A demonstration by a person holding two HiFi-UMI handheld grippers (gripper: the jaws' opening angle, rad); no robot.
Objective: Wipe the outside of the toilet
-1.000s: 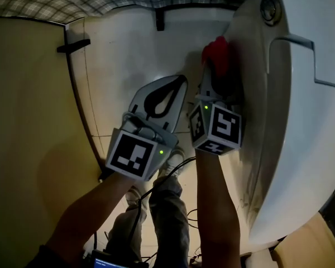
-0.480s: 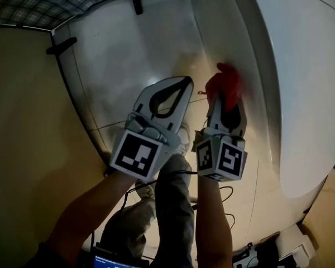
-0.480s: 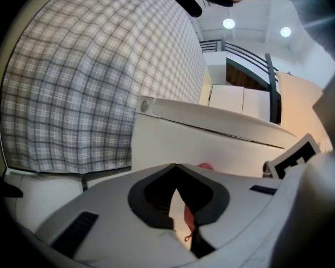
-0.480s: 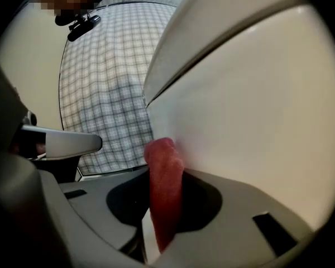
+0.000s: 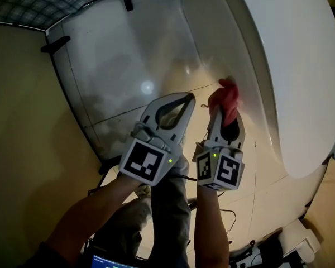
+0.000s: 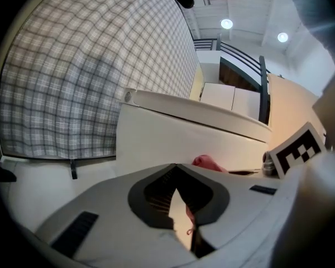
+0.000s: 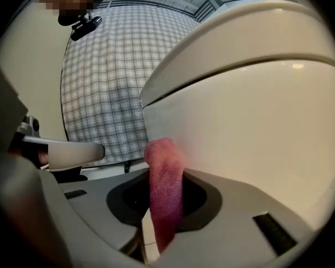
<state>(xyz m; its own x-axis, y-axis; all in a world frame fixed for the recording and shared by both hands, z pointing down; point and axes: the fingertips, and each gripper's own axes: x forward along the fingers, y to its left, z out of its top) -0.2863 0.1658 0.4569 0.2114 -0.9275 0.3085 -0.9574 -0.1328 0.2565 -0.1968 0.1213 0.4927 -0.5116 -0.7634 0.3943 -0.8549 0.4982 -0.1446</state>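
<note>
Right tongs (image 5: 225, 111) pinch a red cloth (image 5: 223, 95), its tip against the outer side of the white toilet (image 5: 290, 66). Left tongs (image 5: 188, 98), pressed together and empty, hover just beside them, off the toilet.

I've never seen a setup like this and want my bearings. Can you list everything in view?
toilet: one, white, right
cloth: one, red, against the toilet's side
curtain: one, grey checked, top
floor: white tiles, centre
wall: beige, left
left gripper: one, grey, shut, empty
right gripper: one, grey, shut on the cloth
forearms: two, bare, bottom
trousers: grey, between the forearms
</note>
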